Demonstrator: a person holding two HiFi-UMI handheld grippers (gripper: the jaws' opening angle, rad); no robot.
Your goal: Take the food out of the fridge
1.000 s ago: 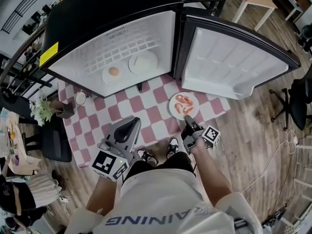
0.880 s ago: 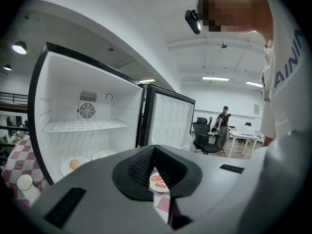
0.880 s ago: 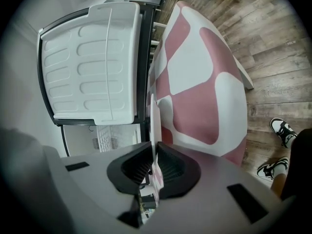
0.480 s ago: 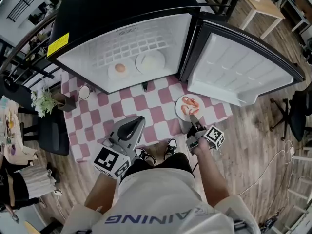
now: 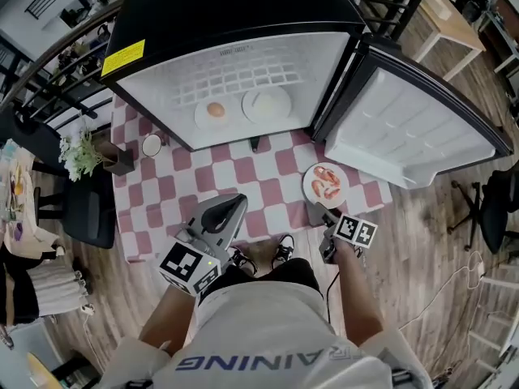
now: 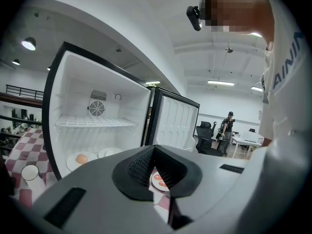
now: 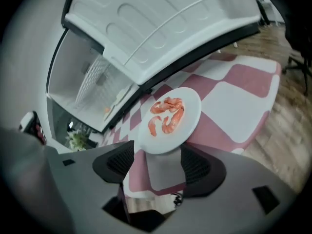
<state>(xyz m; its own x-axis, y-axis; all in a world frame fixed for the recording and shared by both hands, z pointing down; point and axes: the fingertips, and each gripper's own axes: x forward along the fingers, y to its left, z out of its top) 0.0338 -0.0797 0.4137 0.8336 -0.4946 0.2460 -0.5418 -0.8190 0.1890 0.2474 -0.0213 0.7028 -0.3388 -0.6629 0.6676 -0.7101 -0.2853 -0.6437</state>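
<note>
Pink-checked mat (image 5: 243, 177) on the wood floor carries the plate of shrimp (image 5: 326, 185). It lies just ahead of the right tool (image 7: 156, 165), whose jaws have just been opening and stand wide apart, the plate's near rim at their tips but unpressed. To that tool's left the left tool (image 5: 233, 203) hangs with jaws together and empty; beyond both, the open fridge (image 5: 235, 79) holds two plates (image 5: 267, 104).
</note>
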